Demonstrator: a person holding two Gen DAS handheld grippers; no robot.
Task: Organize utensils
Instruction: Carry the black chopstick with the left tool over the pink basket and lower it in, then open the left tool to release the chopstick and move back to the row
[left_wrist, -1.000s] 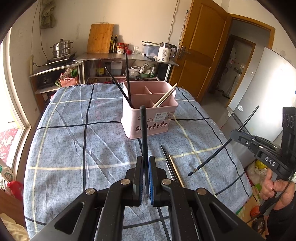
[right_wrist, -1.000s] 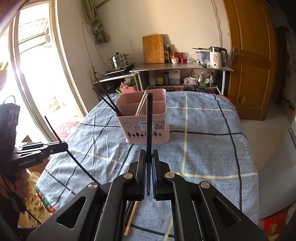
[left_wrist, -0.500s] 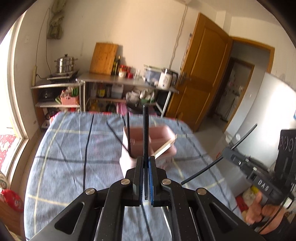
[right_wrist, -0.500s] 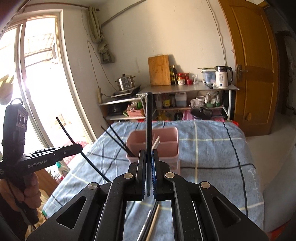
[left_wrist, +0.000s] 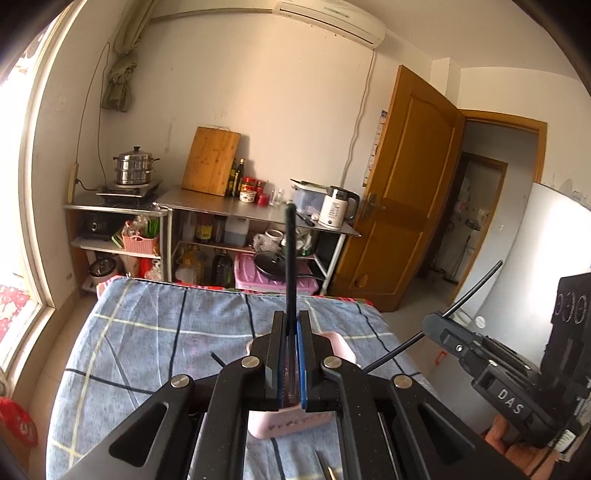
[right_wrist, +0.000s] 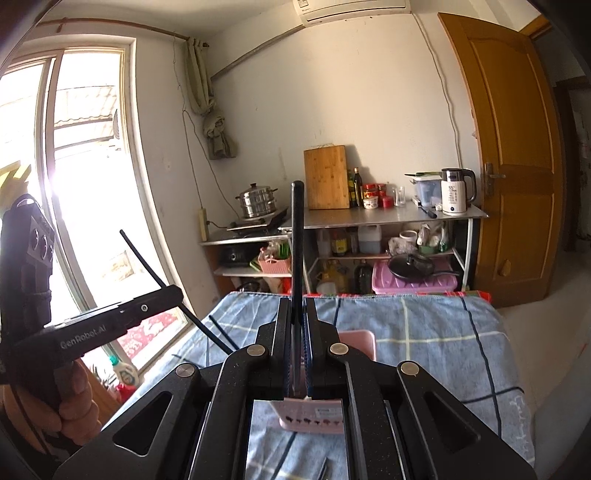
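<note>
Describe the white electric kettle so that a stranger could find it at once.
Look at the steel shelf table against the back wall, left of the wooden door. At its right end stands the kettle: white body, dark lid and handle, taller than the jars beside it.

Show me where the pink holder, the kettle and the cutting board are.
pink holder (left_wrist: 341, 345): left wrist view, right rim.
kettle (right_wrist: 455, 195): right wrist view, white body.
cutting board (left_wrist: 211, 160): left wrist view, middle of face.

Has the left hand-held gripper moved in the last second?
Yes. The left hand-held gripper has risen and tilted up: the pink holder, once clear above its fingertips, now sits mostly behind them.
</note>
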